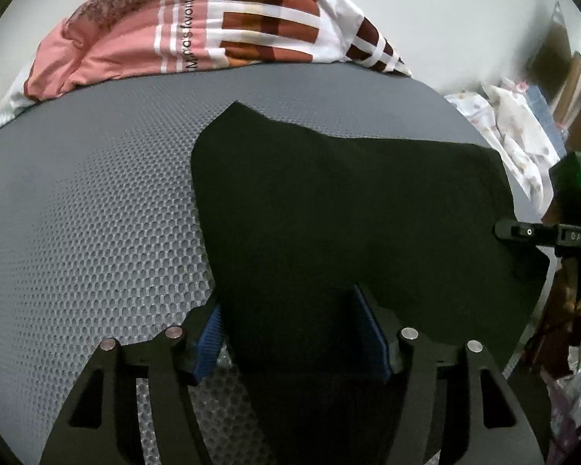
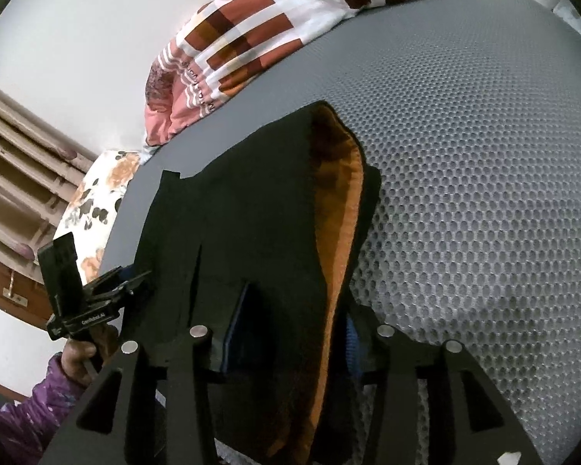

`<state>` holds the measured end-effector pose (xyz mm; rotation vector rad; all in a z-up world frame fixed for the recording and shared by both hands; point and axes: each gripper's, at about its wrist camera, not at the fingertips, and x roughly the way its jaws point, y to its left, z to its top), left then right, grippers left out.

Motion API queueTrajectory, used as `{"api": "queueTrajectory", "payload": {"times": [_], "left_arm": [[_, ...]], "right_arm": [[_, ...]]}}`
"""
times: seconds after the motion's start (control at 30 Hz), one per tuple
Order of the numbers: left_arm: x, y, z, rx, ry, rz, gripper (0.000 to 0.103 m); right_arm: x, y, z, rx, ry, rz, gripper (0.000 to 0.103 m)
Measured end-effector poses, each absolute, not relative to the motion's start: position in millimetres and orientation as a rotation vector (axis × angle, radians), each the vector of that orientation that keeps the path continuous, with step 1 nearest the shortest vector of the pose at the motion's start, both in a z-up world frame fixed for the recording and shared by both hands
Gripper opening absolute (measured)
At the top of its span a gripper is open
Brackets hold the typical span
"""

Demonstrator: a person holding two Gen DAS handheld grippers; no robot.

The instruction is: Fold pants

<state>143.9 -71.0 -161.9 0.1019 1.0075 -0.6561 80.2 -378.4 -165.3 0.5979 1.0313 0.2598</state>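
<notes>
Both our grippers, left (image 1: 296, 333) and right (image 2: 290, 333), pinch one pair of black, orange-lined pants (image 1: 348, 209) spread mid-frame on the grey honeycomb-mesh mattress (image 1: 97, 213); one striped pink quilt (image 1: 174, 31) lies upper left.

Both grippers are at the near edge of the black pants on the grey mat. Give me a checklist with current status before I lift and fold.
1. Left gripper has pants between its fingers: ok.
2. Right gripper has fabric, with orange lining, between its fingers: ok.
3. Jaws fully clamped on cloth: cannot tell, both look partly open.
4. Pants lying flat on mat: not ok, one edge is folded open showing the lining.
5. Far mat free for folding: ok, quilt sits at the back edge.
</notes>
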Motion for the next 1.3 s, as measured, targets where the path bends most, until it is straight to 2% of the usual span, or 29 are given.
{"api": "queueTrajectory", "payload": {"times": [0.03, 0.1, 0.17, 0.3, 0.57, 0.93, 1.03, 1.07, 1.13, 1.17, 1.2, 1.3], "left_arm": [[142.8, -71.9, -160.6, 0.097, 1.005, -0.669, 0.05], [140.5, -73.3, -157.1, 0.095, 0.991, -0.674, 0.03], [136.8, -75.6, -152.7, 0.115, 0.966, -0.659, 0.02], [130.7, -76.0, -142.1, 0.124, 0.919, -0.641, 0.012], [128.8, -71.6, -115.8, 0.151, 0.846, -0.631, 0.008], [137.1, -54.9, -126.6, 0.135, 0.87, -0.602, 0.008], [140.3, -52.7, -129.9, 0.134, 0.887, -0.598, 0.014], [141.3, -51.2, -130.1, 0.134, 0.886, -0.593, 0.019], [142.7, -48.8, -130.5, 0.152, 0.881, -0.556, 0.036], [144.0, -47.6, -132.0, 0.17, 0.882, -0.529, 0.05], [144.5, -46.2, -133.8, 0.177, 0.887, -0.522, 0.058], [150.5, -40.7, -146.1, 0.159, 0.941, -0.531, 0.066]], "right_arm": [[81.2, -377.6, -165.8, 0.601, 1.031, 0.261, 0.042], [82.3, -377.4, -166.8, 0.615, 1.033, 0.274, 0.039], [83.0, -379.1, -166.8, 0.65, 1.024, 0.29, 0.034], [78.6, -382.4, -165.4, 0.696, 1.003, 0.305, 0.03], [79.3, -373.2, -158.3, 0.725, 0.975, 0.337, 0.025], [86.0, -356.9, -156.6, 0.646, 0.995, 0.339, 0.024], [86.0, -356.2, -160.5, 0.637, 1.009, 0.334, 0.025], [87.8, -356.9, -161.6, 0.635, 1.019, 0.327, 0.028], [89.8, -355.3, -163.0, 0.616, 1.03, 0.319, 0.03], [91.2, -355.4, -163.4, 0.603, 1.034, 0.314, 0.032], [92.4, -354.8, -164.3, 0.59, 1.04, 0.307, 0.036], [97.0, -357.8, -170.6, 0.602, 1.054, 0.299, 0.044]]}}
